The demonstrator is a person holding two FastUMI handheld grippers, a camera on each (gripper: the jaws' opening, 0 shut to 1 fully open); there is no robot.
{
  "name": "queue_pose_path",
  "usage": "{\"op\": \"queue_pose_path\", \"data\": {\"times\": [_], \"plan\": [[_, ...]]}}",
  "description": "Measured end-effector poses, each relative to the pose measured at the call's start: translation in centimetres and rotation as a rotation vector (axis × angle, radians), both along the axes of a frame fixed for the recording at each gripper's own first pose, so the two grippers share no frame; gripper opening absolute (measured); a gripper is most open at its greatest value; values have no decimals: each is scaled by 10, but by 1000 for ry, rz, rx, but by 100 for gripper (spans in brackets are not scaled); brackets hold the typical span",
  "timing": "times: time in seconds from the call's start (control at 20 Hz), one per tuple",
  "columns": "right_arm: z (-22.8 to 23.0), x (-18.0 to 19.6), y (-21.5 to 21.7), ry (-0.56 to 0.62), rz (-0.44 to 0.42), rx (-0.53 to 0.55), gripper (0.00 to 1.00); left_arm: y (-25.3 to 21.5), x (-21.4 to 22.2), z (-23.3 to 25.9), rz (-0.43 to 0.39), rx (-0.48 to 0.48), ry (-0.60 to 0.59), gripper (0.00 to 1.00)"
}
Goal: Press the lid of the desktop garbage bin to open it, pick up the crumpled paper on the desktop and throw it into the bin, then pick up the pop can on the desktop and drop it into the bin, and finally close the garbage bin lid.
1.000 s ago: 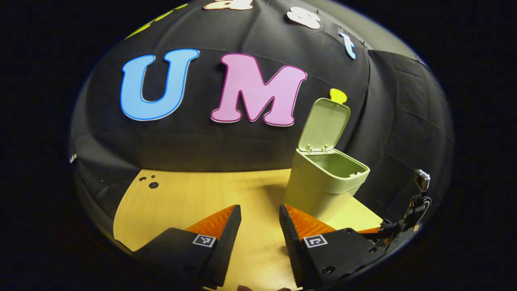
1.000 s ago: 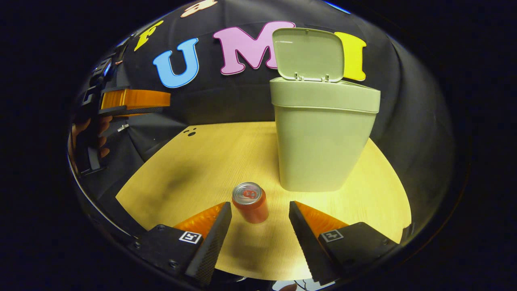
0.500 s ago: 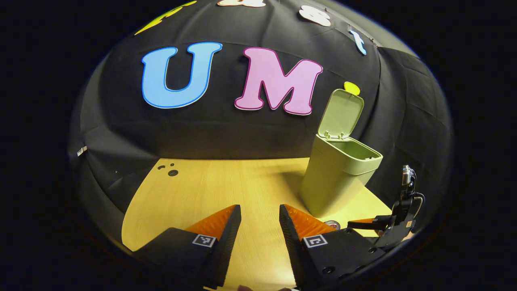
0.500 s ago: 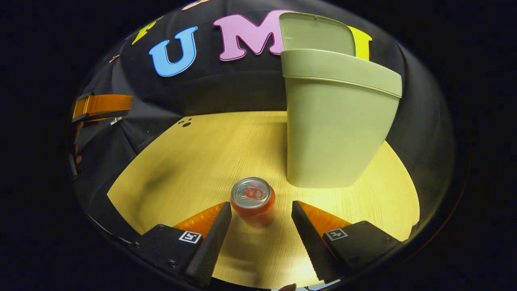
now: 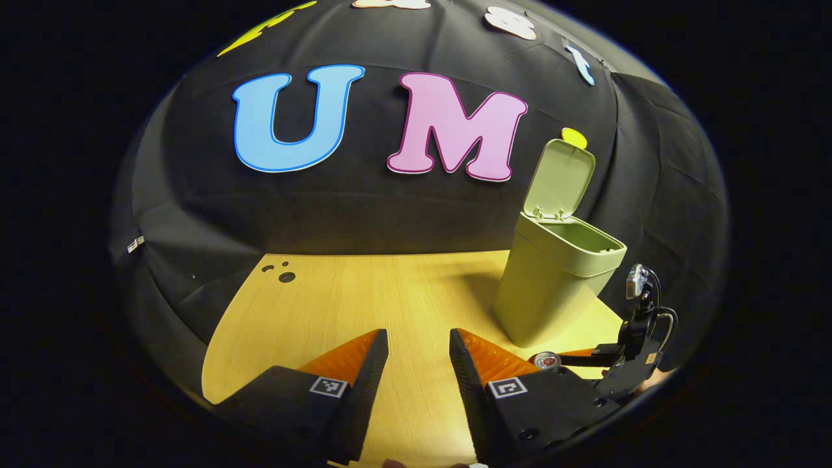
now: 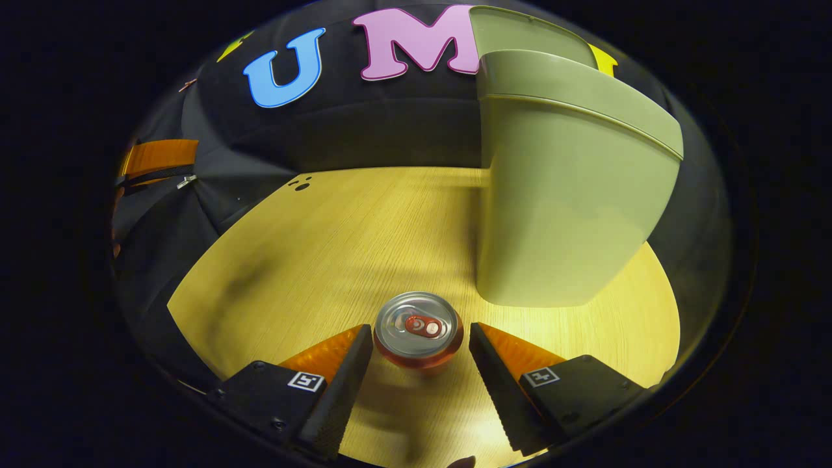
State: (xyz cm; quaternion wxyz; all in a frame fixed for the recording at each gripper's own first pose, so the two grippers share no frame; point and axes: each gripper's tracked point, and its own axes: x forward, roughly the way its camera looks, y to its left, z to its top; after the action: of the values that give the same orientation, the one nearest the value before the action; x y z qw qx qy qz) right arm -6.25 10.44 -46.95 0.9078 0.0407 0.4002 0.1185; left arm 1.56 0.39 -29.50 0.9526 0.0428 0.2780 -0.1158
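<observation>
Between the parted right tongs (image 6: 420, 351) the pop can (image 6: 419, 329) stands upright on the bench (image 6: 338, 240), its tab end up, neither finger clearly pressing it. Just beyond sits the garbage bin (image 6: 559, 195); the left gripper view shows its lid (image 5: 560, 177) raised. The left tongs (image 5: 418, 359) hang apart, holding nothing.

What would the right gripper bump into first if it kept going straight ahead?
Probably the pop can. It stands upright on the table, right between the open fingers of the right gripper. The bin sits farther back, off to one side.
</observation>
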Motion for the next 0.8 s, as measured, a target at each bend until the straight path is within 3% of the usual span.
{"op": "queue_pose_path", "data": {"times": [0.25,0.45,0.8], "plan": [[-6,7,1,7,-1,-8,94,3,6,-5,-4,15,12,64],[-7,9,-3,1,-17,-22,86,5,10,-8,-3,14,20,64],[15,12,-9,-20,-35,-7,84,3,10,-11,-11,13,27,64]]}}
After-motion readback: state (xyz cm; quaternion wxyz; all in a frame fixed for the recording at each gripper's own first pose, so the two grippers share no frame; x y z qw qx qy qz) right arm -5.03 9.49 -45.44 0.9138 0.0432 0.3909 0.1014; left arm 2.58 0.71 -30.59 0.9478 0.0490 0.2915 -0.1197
